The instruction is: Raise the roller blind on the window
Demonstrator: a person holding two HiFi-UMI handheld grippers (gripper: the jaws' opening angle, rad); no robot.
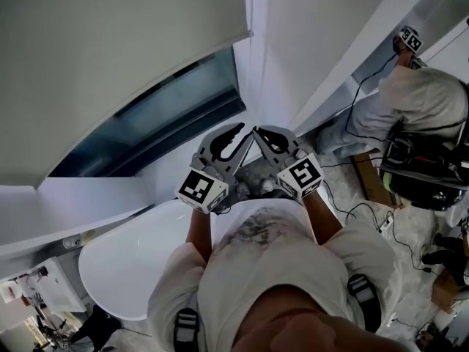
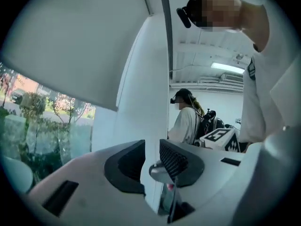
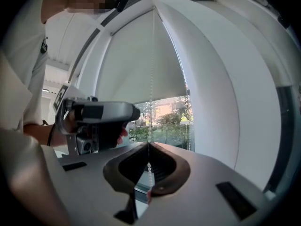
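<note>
Roller blind (image 1: 110,57) hangs partly lowered over the window (image 1: 168,112), and a strip of bare glass shows under its bottom edge. The right gripper (image 3: 149,146) is clenched on the bead chain (image 3: 151,79), which runs up in front of the blind. The left gripper (image 2: 151,150) is just beside the right one, released, its jaws apart with nothing between them.

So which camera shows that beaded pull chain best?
The right gripper view: the bead chain hangs before the blind and runs between the right tongs, shut on it. The head view and left gripper view show no chain I can make out.
</note>
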